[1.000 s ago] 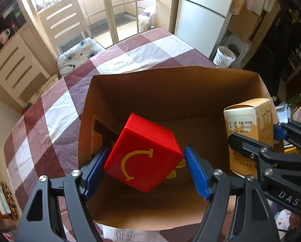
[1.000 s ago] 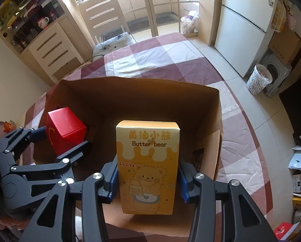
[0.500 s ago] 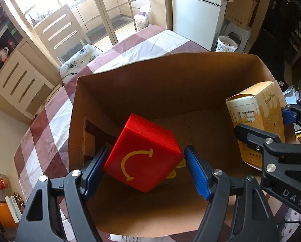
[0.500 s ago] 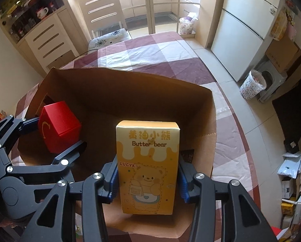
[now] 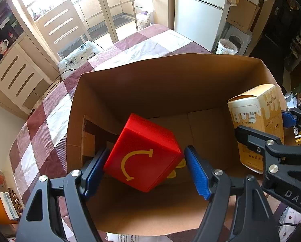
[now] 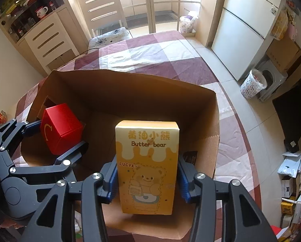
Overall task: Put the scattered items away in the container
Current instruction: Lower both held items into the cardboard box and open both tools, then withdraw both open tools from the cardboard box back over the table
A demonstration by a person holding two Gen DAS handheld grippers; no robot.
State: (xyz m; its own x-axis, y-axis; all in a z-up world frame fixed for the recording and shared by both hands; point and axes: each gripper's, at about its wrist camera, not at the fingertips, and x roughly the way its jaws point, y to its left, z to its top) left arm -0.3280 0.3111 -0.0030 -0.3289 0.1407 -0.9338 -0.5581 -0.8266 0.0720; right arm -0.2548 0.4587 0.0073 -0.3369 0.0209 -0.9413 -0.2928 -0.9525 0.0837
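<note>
My left gripper (image 5: 145,168) is shut on a red box (image 5: 143,154) with a yellow arc, held tilted inside the open cardboard box (image 5: 170,76). My right gripper (image 6: 147,178) is shut on an upright yellow "Butter bear" carton (image 6: 147,161), held over the cardboard box (image 6: 130,92) at its near right side. The red box (image 6: 60,128) and the left gripper (image 6: 55,141) show at the left in the right wrist view. The carton (image 5: 257,121) and the right gripper (image 5: 271,131) show at the right in the left wrist view.
The cardboard box stands on a table with a maroon and white checked cloth (image 6: 146,54). A white chair (image 6: 104,14) and drawers (image 6: 47,40) stand beyond the table. A fridge (image 6: 245,38) and a bin (image 6: 253,84) are at the right.
Both grippers have kept their hold and moved forward and lower over the cardboard box, so its walls fill more of both views.
</note>
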